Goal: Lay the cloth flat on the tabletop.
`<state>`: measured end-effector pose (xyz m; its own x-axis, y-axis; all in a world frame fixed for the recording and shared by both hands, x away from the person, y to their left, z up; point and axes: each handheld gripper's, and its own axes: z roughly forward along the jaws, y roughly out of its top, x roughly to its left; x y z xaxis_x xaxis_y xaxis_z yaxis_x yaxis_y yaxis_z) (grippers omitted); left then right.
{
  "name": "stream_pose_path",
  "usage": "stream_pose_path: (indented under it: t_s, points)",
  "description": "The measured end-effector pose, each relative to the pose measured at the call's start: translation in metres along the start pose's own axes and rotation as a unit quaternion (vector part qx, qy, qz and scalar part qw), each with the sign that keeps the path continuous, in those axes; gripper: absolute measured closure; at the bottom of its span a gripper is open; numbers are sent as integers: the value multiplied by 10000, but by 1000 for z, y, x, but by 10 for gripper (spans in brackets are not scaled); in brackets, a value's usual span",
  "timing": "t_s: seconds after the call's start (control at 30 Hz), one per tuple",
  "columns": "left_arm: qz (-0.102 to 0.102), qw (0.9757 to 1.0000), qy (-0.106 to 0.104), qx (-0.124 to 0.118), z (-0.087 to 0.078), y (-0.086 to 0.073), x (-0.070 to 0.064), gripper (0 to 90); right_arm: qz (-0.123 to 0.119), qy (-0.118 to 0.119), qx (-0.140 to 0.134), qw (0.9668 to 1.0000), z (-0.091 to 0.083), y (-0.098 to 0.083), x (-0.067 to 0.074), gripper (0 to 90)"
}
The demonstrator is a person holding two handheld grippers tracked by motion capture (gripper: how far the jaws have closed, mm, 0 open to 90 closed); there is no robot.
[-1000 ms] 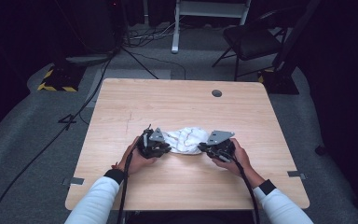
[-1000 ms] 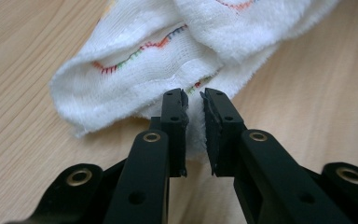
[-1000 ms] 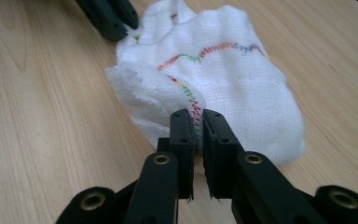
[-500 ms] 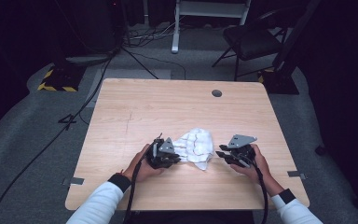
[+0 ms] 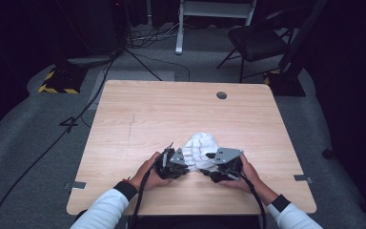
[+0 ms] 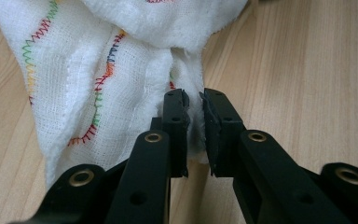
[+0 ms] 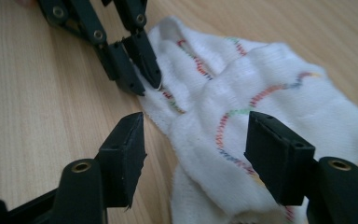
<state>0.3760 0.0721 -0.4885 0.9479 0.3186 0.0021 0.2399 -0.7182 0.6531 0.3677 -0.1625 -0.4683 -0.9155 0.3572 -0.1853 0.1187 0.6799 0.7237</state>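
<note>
White cloth [image 5: 199, 149], stitched in colours and bunched on the table's [image 5: 138, 119] near half, is pinched at an edge by the left gripper [image 6: 194, 122], while the right gripper's [image 7: 193, 144] jaws, just opened, are spread around it without pressing.

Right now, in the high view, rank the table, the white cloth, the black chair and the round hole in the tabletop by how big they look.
1. table
2. black chair, though it stands farther from the camera, so it likely looks smaller than it is
3. white cloth
4. round hole
</note>
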Motion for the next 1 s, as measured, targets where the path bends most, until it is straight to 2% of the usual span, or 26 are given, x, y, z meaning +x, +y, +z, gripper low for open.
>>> stream_pose_path:
  t_s: [0.07, 0.17, 0.27, 0.4, 0.47, 0.57, 0.63, 0.73, 0.87, 1.0]
  points:
    - [-98, 9999, -24, 15, 0, 0, 2, 797, -52, -83, 180, 9998, 10, 0, 3, 396]
    - [-109, 9999, -30, 13, 0, -1, 2, 797, -131, -310, 400, 9986, 18, -1, 4, 559]
    - [-129, 9999, -19, 33, -1, -1, 3, 798, -62, -536, 413, 9977, 13, -4, -3, 756]
    - [-105, 9999, 45, 44, -2, -2, 4, 798, 13, -806, 340, 9962, -2, -8, -13, 900]
    - [-115, 9999, 58, 44, -3, -2, 5, 798, 36, -969, 314, 9948, -10, -9, -18, 900]
    - [-113, 9999, 65, 60, -3, -2, 4, 796, 166, -1056, 262, 9939, -18, -12, -26, 900]
    - [-82, 9999, 46, 53, -3, -2, 5, 796, 197, -853, 138, 9961, -19, -12, -25, 781]
    - [-127, 9999, 17, 36, -2, -2, 5, 797, 57, -621, 109, 9980, -12, -9, -15, 688]
    - [-126, 9999, -41, 11, -1, -2, 5, 798, -15, -162, 46, 9999, 1, -5, -2, 569]
    - [-108, 9999, -79, 1, -1, -2, 3, 798, -103, -126, 196, 9997, 16, -4, 6, 474]
